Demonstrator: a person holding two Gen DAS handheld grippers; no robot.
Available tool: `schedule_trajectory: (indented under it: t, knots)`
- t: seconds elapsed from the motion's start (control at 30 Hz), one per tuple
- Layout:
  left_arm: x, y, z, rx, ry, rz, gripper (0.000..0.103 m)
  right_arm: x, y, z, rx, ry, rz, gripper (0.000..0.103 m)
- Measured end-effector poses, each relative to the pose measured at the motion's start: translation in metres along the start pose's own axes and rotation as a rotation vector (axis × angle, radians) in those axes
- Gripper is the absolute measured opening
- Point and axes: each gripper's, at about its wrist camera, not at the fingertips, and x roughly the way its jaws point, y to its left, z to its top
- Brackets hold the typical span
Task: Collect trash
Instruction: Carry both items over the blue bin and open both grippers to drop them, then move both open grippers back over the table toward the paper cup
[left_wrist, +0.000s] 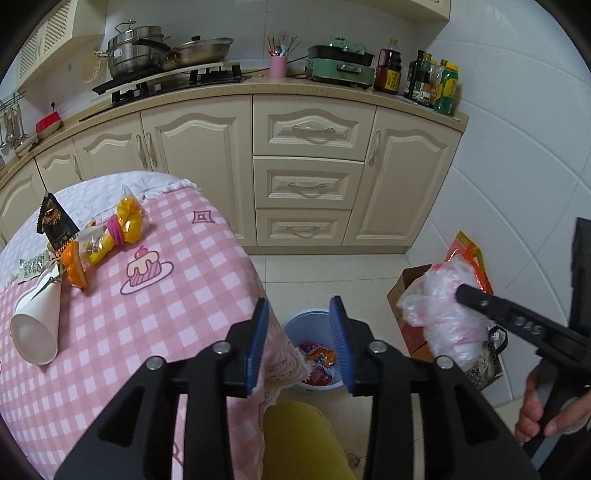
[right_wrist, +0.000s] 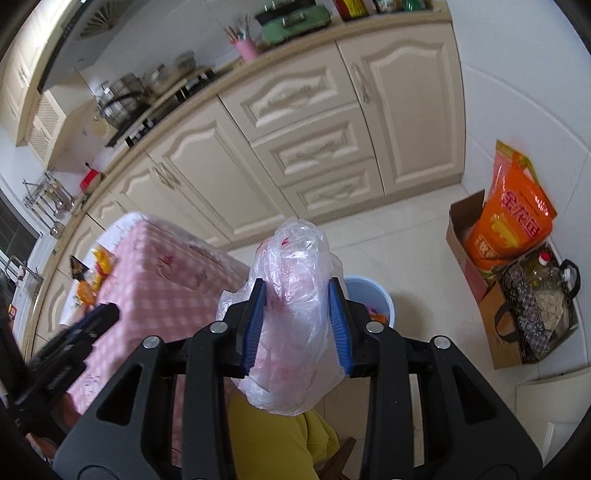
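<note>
bag (right_wrist: 291, 317): clear crumpled plastic, clamped in right jaws | bin (left_wrist: 295, 325): pale blue, floor, wrappers inside | wrappers (left_wrist: 110, 232), cup (left_wrist: 37, 325): bench, far left

wrappers (left_wrist: 107, 236) on table (left_wrist: 184, 295), bin (left_wrist: 314, 350) beside it

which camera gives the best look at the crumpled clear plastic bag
The right wrist view: the crumpled clear plastic bag fills the centre, clamped in the right gripper. The left wrist view shows it sideways near the right edge.

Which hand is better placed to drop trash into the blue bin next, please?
Right: its tool already grips the crumpled plastic bag near the blue bin; the left tool is empty.
</note>
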Motion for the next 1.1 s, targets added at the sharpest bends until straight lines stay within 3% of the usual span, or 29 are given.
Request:
schedule_trajectory:
  t: [0.2,0.3,0.4,0.7,1.1]
  knots:
    - [0.008,0.006,0.008,-0.013,0.004,0.029,0.037,0.064,0.008,0.012,-0.021,0.111,0.005,0.035]
    - [0.012,0.014,0.015,-0.032,0.006,0.049,0.04,0.087,0.012,0.02,0.005,0.167,0.033,0.053]
    - [0.017,0.022,0.019,-0.052,0.015,0.062,0.041,0.091,0.017,0.025,-0.004,0.167,0.044,0.055]
    - [0.021,0.024,0.02,-0.06,0.026,0.046,0.041,0.057,0.032,0.024,-0.051,0.115,0.033,0.055]
    - [-0.021,0.018,0.009,-0.034,-0.049,0.0,0.045,-0.018,0.067,0.013,-0.127,-0.015,0.027,0.065]
